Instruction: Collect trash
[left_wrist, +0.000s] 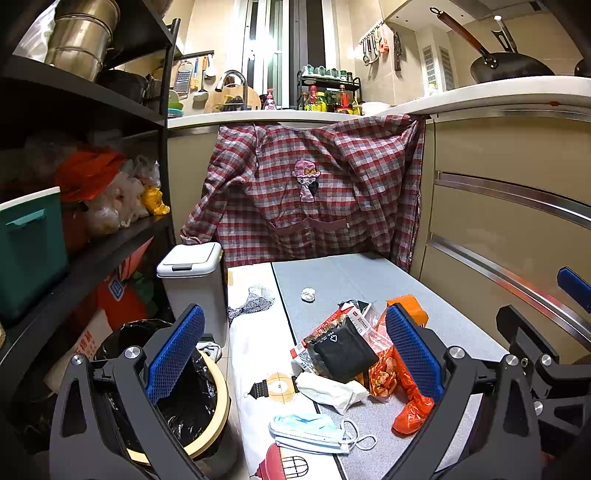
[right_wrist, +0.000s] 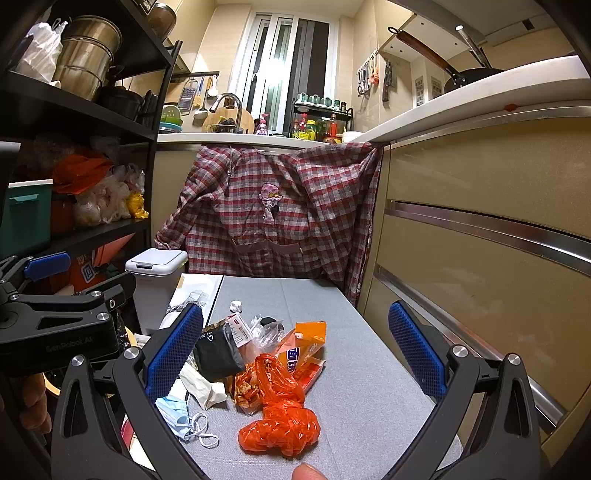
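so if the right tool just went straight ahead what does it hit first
Probably the knotted orange plastic bag, nearest in the open right tool's line on the grey mat; depth is unclear.

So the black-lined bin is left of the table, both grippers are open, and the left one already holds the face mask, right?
Not quite: in the left wrist view the left gripper is open and empty, and the face mask lies on the table. The black-lined bin and open right gripper are correct.

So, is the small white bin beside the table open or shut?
Shut. The white bin's lid lies flat and closed on top in both views.
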